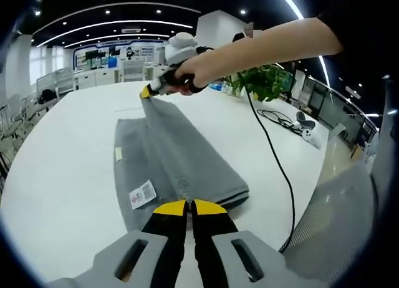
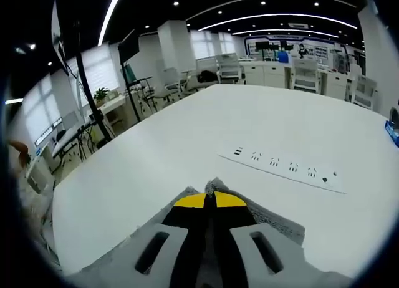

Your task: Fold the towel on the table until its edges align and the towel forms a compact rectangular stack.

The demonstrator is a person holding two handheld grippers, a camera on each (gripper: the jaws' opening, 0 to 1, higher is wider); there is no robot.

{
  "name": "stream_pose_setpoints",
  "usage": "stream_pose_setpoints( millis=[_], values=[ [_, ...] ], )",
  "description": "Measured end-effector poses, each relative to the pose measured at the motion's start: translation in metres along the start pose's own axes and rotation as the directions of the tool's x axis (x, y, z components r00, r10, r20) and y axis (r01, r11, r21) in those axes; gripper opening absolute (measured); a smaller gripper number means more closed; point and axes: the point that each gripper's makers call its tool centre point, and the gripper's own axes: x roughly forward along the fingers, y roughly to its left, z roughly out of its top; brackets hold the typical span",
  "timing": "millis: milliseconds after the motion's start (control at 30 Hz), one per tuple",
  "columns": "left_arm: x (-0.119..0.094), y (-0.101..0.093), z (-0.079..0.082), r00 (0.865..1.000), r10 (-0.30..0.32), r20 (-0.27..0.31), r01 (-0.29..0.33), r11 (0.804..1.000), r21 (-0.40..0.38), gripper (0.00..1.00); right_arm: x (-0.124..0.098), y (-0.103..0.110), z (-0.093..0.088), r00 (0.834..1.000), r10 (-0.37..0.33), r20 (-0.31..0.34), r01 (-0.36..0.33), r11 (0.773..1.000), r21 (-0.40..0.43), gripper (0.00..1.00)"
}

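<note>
- Two hand-held grippers each pinch one end of the gray towel (image 1: pixel 174 160), which lies partly folded on the white bench (image 1: pixel 68 176); the hazards below are judgements from this state.
- Left gripper view: the left hand-held gripper (image 1: pixel 188 207) has its yellow-tipped jaws closed narrow on the near edge of the towel, just beside the red-and-white label (image 1: pixel 142 194).
- Left gripper view: the right hand-held gripper (image 1: pixel 147 92), held in a person's hand (image 1: pixel 187 73), grips the far end and lifts it off the bench, so a raised ridge runs the length of the cloth.
- Risk: only a thin bite of fabric shows at each grip. Uneven pull between the two ends could slip one corner free and drop the fold askew.
- Risk: a flat layer extends left of the ridge. Dragging the lifted part sideways may shift that layer and spoil edge alignment.
- Risk: the black cable (image 1: pixel 274 157) trails across the bench just beside the towel's right side. A sweep in that direction could snag it.
- Right gripper view: the right hand-held gripper (image 2: pixel 209 201) has its jaws closed on gray cloth, which bunches around the tips.
- Right gripper view: a white power strip (image 2: pixel 280 166) lies on the bench ahead, near the gripper. Carrying the edge too far forward could lay cloth over it.
</note>
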Motion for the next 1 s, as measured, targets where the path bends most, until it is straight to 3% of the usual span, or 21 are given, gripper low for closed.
stream_pose_setpoints(
  millis=[300,467,567,1000],
  values=[
    [-0.011,0.024,0.000,0.997,0.070,0.012,-0.070,0.997,-0.022,0.03,0.012,0.016,0.013,1.000,0.022,0.022,-0.022,1.000,0.008,0.00],
    [-0.014,0.038,-0.011,0.995,0.098,-0.012,-0.098,0.994,-0.047,0.03,0.025,0.030,0.006,0.999,0.037,0.000,-0.037,0.999,-0.039,0.00],
    [-0.012,0.048,-0.022,0.994,0.105,-0.027,-0.106,0.992,-0.066,0.03,0.030,0.030,0.002,0.999,0.038,0.000,-0.038,0.999,-0.023,0.00],
    [-0.004,0.058,-0.045,0.987,0.130,-0.097,-0.141,0.983,-0.119,0.04,0.056,0.019,-0.011,0.998,0.067,-0.015,-0.068,0.997,-0.031,0.02]
  ],
)
